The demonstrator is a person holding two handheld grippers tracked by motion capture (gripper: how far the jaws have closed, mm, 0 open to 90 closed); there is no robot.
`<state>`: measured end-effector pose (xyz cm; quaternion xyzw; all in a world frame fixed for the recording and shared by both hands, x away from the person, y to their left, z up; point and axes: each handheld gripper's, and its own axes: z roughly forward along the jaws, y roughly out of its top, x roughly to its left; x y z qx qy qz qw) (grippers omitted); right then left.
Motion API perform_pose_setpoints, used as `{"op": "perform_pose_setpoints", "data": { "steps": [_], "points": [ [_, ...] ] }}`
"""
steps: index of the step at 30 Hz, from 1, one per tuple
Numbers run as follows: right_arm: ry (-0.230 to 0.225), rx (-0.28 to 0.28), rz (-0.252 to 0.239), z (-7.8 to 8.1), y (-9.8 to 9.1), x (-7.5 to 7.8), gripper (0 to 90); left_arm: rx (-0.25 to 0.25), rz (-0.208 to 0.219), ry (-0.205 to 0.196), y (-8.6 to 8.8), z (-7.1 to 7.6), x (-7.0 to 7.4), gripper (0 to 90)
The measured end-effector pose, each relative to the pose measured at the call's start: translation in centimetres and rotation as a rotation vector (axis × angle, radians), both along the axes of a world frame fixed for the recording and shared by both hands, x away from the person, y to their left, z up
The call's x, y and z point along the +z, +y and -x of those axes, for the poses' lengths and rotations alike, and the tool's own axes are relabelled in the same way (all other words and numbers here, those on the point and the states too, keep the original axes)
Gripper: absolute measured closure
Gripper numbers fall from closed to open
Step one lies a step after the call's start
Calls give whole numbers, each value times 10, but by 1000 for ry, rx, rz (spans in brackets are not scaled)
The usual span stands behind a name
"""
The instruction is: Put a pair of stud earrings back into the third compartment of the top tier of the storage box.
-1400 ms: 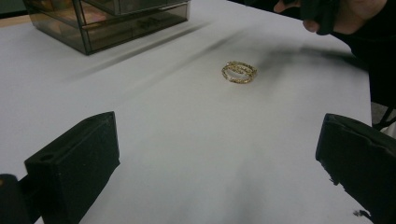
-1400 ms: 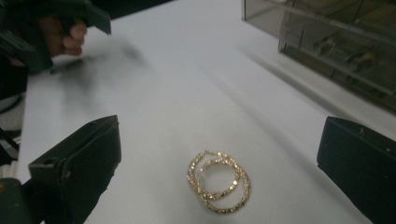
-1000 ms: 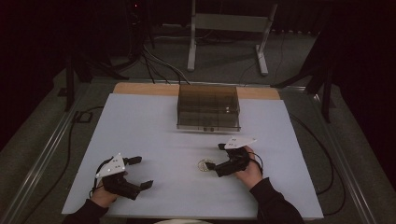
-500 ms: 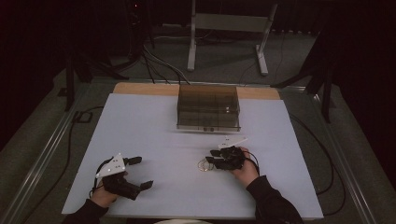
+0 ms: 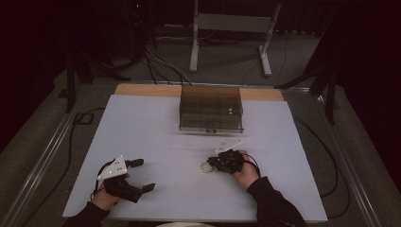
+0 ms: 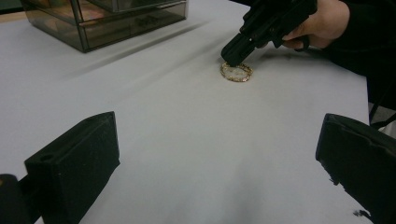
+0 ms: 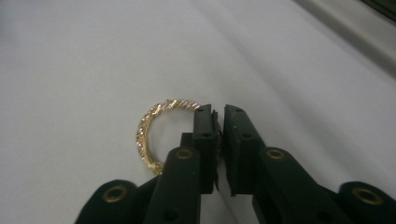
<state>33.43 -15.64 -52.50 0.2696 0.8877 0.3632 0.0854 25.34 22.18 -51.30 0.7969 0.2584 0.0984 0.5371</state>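
A pale grey tabletop (image 5: 156, 132) fills a dim room, with a smoky transparent plastic drawer box (image 5: 211, 109) at its far middle. Near the front edge, right of centre, lies a twisted gold ring-shaped bracelet (image 7: 152, 128). The right gripper (image 7: 218, 122) has just been closing its jaws, which now pinch the bracelet's rim against the tabletop. The left gripper (image 5: 142, 174) rests well apart, jaws spread wide and holding nothing.
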Motion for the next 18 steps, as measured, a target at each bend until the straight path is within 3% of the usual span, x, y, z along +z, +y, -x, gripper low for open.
{"op": "perform_pose_setpoints", "data": {
  "steps": [5, 18],
  "points": [
    [12, 28, -10, 1, -1, 2, 857, 0, 0, 1, 0, 0, 0, 6],
    [15, 30, -49, 4, -3, 14, 863, 2, -2, -2, 0, 0, 0, 6]
  ]
}}
